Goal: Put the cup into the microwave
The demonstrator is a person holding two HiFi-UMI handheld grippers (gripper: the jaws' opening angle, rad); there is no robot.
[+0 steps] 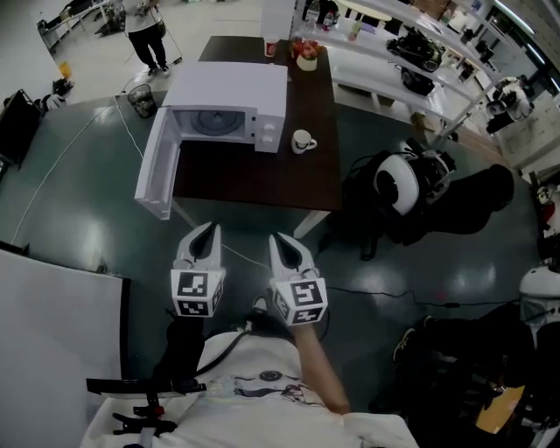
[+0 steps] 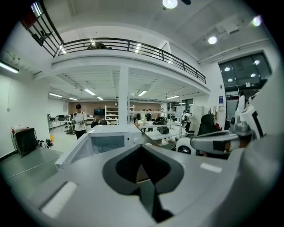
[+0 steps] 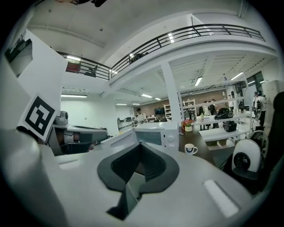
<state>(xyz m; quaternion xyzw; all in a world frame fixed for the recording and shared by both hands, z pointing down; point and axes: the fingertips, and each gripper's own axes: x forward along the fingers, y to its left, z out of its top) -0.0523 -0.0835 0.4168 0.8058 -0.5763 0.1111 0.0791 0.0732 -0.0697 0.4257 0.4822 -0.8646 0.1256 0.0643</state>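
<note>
A white microwave (image 1: 229, 109) stands on a dark brown table (image 1: 262, 175), its door (image 1: 159, 171) swung wide to the left and its cavity showing. To its right on the table sits a white cup (image 1: 303, 141) with a dark mark; the right gripper view has this cup (image 3: 190, 149) beside the microwave (image 3: 155, 135). My left gripper (image 1: 208, 234) and right gripper (image 1: 281, 243) hover side by side over the floor, short of the table's near edge. Both point at the table, shut and holding nothing. The left gripper view shows the microwave (image 2: 108, 139) ahead; no cup shows there.
A black chair with a white round device (image 1: 398, 184) stands right of the table. A flower pot (image 1: 306, 59) sits at the table's far end. White workbenches (image 1: 394, 61) run along the right, a person (image 1: 144, 26) stands far left, and cables (image 1: 105, 149) cross the floor.
</note>
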